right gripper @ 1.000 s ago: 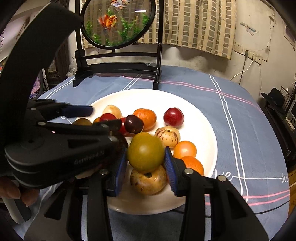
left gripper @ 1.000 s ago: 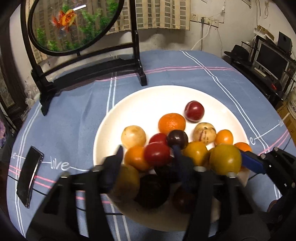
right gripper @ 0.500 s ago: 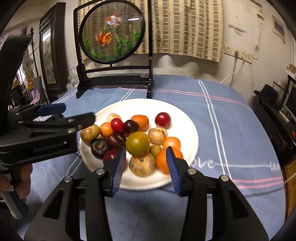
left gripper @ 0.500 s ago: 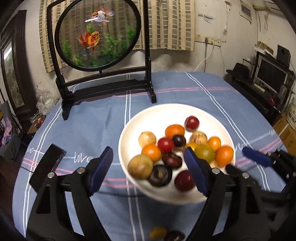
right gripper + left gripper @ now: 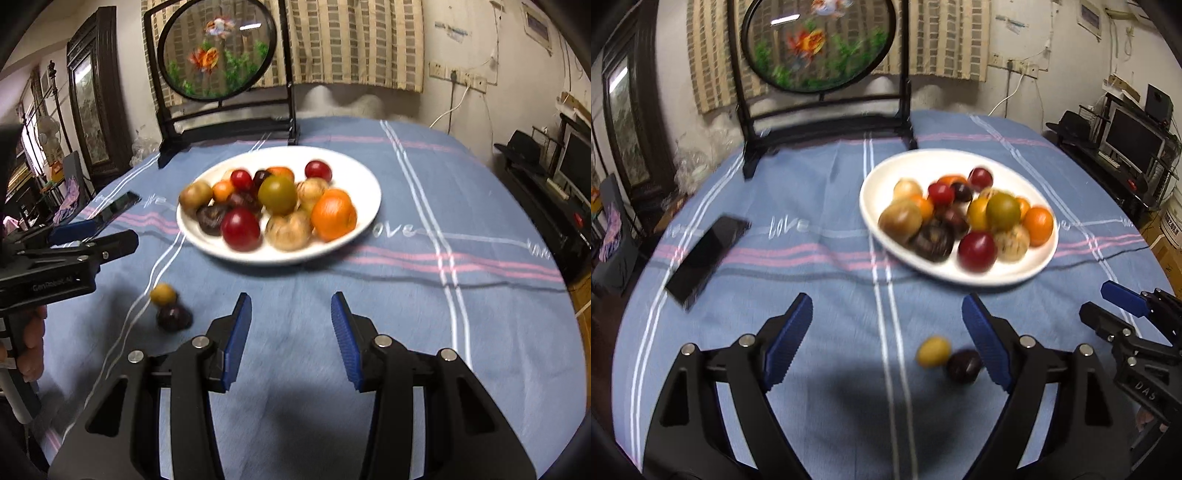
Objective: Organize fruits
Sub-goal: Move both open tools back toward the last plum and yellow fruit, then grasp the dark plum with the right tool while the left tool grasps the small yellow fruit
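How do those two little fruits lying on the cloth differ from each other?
The small yellow fruit is pale yellow-green and looks oval; the dark fruit is deep purple, almost black, and looks rounder and slightly bigger. In the right wrist view the yellow one lies nearer the white plate, the dark one nearer the camera. Both lie side by side on the blue tablecloth, off the plate.
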Tool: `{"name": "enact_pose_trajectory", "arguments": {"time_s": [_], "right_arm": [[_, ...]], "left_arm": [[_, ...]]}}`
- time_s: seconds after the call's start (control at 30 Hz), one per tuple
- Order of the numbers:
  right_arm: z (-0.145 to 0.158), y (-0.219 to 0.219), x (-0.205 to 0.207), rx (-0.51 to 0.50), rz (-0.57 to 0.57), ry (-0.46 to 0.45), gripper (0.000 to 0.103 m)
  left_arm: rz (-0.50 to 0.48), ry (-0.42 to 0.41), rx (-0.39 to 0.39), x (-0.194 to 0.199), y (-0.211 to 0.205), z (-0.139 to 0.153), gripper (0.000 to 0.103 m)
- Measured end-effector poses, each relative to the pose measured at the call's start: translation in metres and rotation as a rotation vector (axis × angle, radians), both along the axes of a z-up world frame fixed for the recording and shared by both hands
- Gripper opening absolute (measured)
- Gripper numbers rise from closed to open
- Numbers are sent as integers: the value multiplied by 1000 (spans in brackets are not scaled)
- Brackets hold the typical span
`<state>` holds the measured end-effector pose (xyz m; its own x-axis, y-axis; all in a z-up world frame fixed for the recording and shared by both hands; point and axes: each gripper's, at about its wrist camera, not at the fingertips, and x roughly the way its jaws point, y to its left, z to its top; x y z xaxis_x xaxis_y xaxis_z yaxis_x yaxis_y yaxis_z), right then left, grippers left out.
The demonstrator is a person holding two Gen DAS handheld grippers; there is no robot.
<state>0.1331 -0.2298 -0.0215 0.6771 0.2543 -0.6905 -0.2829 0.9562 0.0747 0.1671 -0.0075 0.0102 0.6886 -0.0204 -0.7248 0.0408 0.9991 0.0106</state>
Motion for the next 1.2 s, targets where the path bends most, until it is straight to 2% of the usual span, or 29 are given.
{"name": "enact_pose_trajectory", "arguments": {"time_s": [0.23, 0.53, 0.7, 1.03, 1.07, 1.1, 1.2], "right_arm": [[-17, 25, -14, -28, 72, 38, 46], [-23, 59, -17, -56, 152, 76, 46], [-29, 81, -9, -76, 190, 97, 46], [-42, 114, 12, -141, 224, 121, 46], [-43, 116, 14, -144, 220, 116, 43], [-44, 117, 14, -147, 222, 112, 33], [-44, 114, 14, -137, 206, 110, 33]], "left_arm": [[21, 44, -33, -8, 19, -24, 85], [20, 38, -62, 0, 30, -31, 85], [40, 39, -34, 6, 34, -37, 85], [45, 46, -65, 9, 43, -40, 85], [47, 48, -63, 9, 43, -41, 85], [47, 50, -63, 10, 43, -41, 85], [45, 55, -60, 11, 43, -43, 85]]}}
